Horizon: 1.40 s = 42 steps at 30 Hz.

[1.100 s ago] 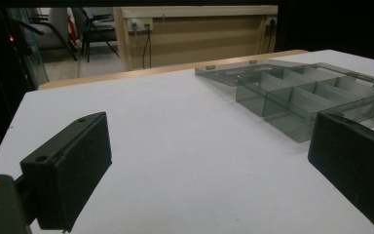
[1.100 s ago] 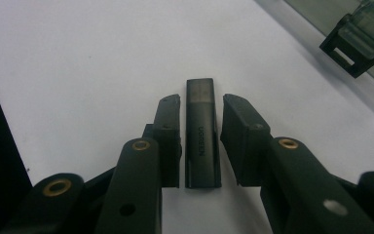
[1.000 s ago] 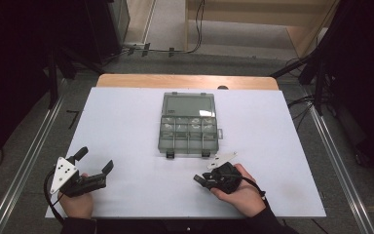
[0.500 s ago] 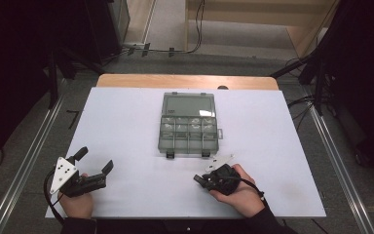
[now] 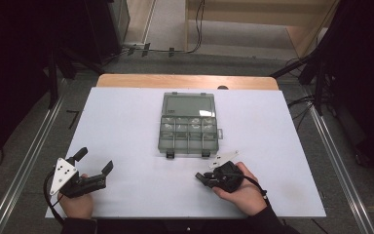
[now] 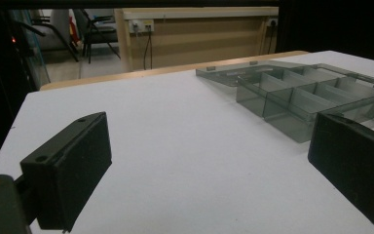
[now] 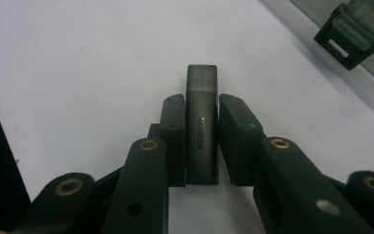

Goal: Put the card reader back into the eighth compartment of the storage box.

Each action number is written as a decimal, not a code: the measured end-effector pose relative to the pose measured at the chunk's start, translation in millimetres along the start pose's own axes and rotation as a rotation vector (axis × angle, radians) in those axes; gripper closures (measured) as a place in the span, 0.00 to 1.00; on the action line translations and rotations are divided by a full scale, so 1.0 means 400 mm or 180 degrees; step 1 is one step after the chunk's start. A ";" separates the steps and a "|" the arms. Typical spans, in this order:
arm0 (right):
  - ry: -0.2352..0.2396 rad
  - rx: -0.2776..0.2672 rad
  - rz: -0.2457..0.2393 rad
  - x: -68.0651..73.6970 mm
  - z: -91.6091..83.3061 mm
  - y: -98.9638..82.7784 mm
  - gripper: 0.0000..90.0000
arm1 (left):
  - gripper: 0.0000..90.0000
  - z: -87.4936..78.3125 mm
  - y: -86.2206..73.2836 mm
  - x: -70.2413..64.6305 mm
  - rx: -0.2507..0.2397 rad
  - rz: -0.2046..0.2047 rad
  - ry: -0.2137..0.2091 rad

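Clear compartment box (image 5: 188,124) sitting open mid-table, lid flat behind it. Right gripper (image 7: 200,141) just in front of the box's near right corner, clamped on a small dark adapter stick (image 7: 201,127). Left gripper (image 5: 94,165) well off toward the near left, jaws spread wide, holding nothing.

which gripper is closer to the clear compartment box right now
Right. The right gripper, shut on a small black adapter, sits just below the compartment box's near edge. The left gripper is open, far off toward the table's near-left corner.
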State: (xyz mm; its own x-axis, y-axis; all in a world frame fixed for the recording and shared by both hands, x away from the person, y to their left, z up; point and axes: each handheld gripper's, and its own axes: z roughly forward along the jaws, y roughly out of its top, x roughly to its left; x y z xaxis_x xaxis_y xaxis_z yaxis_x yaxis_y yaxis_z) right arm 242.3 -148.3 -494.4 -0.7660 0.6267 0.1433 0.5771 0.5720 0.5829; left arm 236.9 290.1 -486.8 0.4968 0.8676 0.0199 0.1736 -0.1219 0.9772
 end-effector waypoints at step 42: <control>-0.0104 -0.0230 0.0077 -0.060 -0.085 0.037 0.79 | 0.03 -0.002 -0.002 -0.007 0.0027 0.0080 0.0001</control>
State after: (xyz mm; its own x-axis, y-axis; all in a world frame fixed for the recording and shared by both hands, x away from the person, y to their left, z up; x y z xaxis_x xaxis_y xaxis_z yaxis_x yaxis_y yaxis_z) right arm 259.7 -172.9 -461.9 -0.7417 0.6575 0.1327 0.5725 0.5175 0.6359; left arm 234.7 288.1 -487.3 0.5007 0.8645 0.0445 0.1682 -0.1476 0.9746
